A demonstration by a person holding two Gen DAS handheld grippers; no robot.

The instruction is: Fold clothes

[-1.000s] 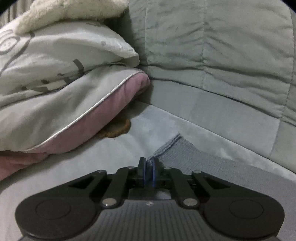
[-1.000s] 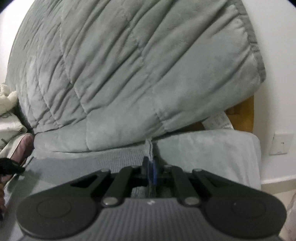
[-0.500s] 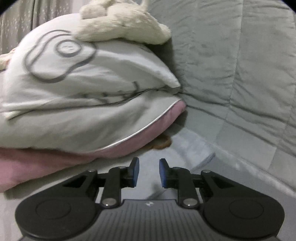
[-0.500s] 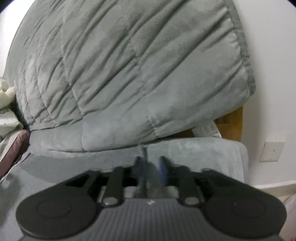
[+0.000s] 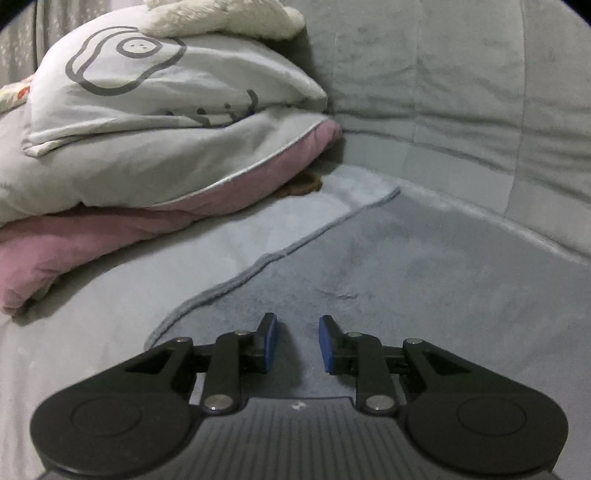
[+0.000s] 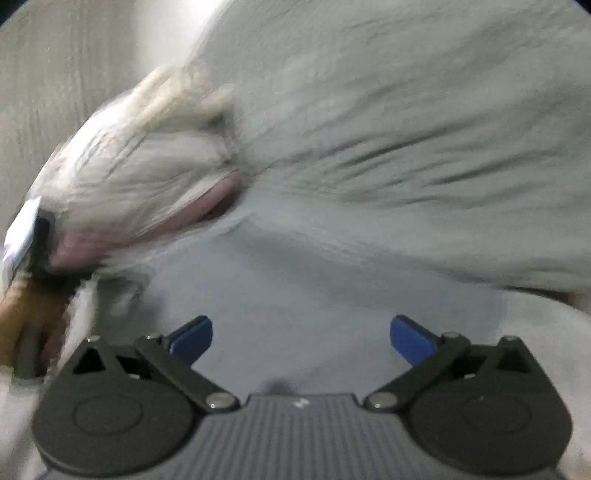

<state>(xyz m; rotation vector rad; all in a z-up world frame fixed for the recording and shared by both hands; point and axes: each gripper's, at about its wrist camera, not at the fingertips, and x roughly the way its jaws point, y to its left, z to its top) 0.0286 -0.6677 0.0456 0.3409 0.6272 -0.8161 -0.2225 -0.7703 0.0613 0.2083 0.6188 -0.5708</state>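
Below the left tongs [image 5: 295, 343] lies the garment [image 5: 388, 266], a dark grey piece spread flat on a paler grey cover [image 5: 110, 295]. Its hemmed edge runs on a slant from near the tongs up toward the quilt [image 5: 480, 92] at the back. The left tongs have just been opening and now stand narrowly apart, blue pads [image 5: 269, 343] facing each other with nothing between them, hovering over the cloth near its lower corner.

Left of the garment, a pink cushion [image 5: 92, 236] rests on the cover, a grey-white pillow [image 5: 155, 107] with a drawn outline stacked on it, and a cream fluffy thing [image 5: 221, 18] on top. A small brown item [image 5: 303, 186] peeks from under the cushion's corner.

From the right wrist the view is smeared by motion. The right tongs [image 6: 301, 339] have just been opening too and stand wide, pads [image 6: 192, 338] far apart and empty, above grey fabric [image 6: 295, 295] that I cannot tell from the cover. At that view's left edge a hand [image 6: 26, 325] shows, blurred.
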